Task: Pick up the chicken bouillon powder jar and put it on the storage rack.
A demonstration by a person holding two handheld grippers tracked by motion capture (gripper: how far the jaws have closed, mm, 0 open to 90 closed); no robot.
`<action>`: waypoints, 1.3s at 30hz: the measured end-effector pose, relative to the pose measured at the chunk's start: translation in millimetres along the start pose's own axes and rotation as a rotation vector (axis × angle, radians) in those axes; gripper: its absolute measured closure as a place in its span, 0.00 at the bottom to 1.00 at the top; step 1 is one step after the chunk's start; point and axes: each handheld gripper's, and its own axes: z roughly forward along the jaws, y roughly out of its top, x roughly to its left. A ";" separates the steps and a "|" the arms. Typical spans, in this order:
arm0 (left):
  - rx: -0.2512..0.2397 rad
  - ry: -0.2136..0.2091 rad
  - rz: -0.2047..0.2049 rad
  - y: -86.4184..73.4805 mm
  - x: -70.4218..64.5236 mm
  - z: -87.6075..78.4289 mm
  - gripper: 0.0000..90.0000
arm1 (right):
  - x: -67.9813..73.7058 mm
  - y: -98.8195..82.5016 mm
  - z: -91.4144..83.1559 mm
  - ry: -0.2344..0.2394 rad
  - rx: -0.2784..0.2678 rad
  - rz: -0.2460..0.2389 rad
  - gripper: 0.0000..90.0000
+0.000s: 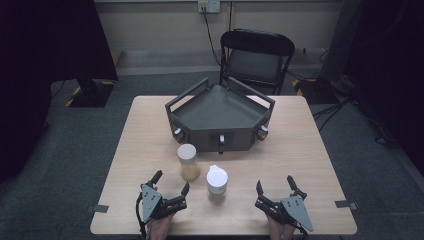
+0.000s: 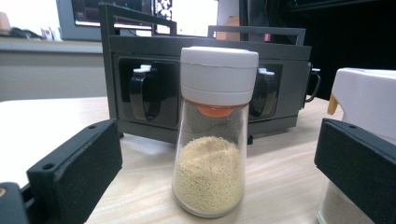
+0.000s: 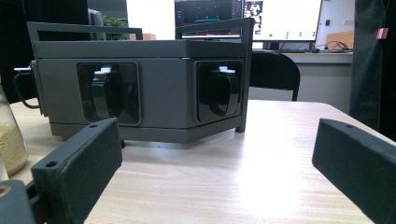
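On the pale wooden table (image 1: 300, 150), near the person's edge, two jars stand side by side and just apart: a clear shaker (image 1: 188, 161) with yellow grains and a white cap, and to its right a white-lidded jar (image 1: 217, 180). Behind them, toward the far side, sits a dark grey angled tray (image 1: 220, 117) with rails and small handles set in its front faces; a black folding chair (image 1: 256, 57) stands beyond the table.

The left gripper (image 1: 170, 182) rests at the near edge just left of the jars, jaws spread wide and holding nothing. The right gripper (image 1: 274, 186) lies well to the right of the white-lidded jar, also wide open and empty, with bare tabletop ahead of it.

From the left gripper view, the shaker (image 2: 211, 135) stands upright straight ahead between the two black jaws, untouched, with an orange insert under its cap, which the high view cannot resolve. The white-lidded jar (image 2: 364, 100) sits partly behind the right-hand jaw, and the tray's front (image 2: 140, 93) blocks the scene behind.

From the right gripper view, the tray (image 3: 140, 93) fills the background with two recessed handles, the shaker (image 3: 10, 140) only a sliver at the left edge, and monitors (image 3: 280, 18) glow beyond.
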 end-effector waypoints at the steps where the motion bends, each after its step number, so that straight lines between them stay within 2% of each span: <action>1: -0.004 0.002 0.007 0.0 -0.7 -0.9 0.00 | 0.0 0.0 0.0 0.000 0.000 0.000 0.00; 11: -0.026 -0.003 0.015 3.9 0.4 0.5 0.00 | 0.0 0.0 0.0 0.000 0.000 0.000 0.00; 23: -0.042 -0.018 0.018 17.9 3.6 7.1 0.00 | 0.0 0.0 0.0 0.000 0.000 0.000 0.00; 27: -0.055 -0.026 0.032 23.6 3.0 10.0 0.00 | 0.0 0.0 0.0 0.000 0.000 0.000 0.00; 36: -0.088 -0.046 0.047 37.4 2.1 22.4 0.00 | 0.2 0.0 0.0 -0.002 0.000 0.000 0.00; 39: -0.081 -0.055 0.042 42.3 2.1 30.2 0.00 | 0.3 0.0 0.0 -0.001 0.000 0.000 0.00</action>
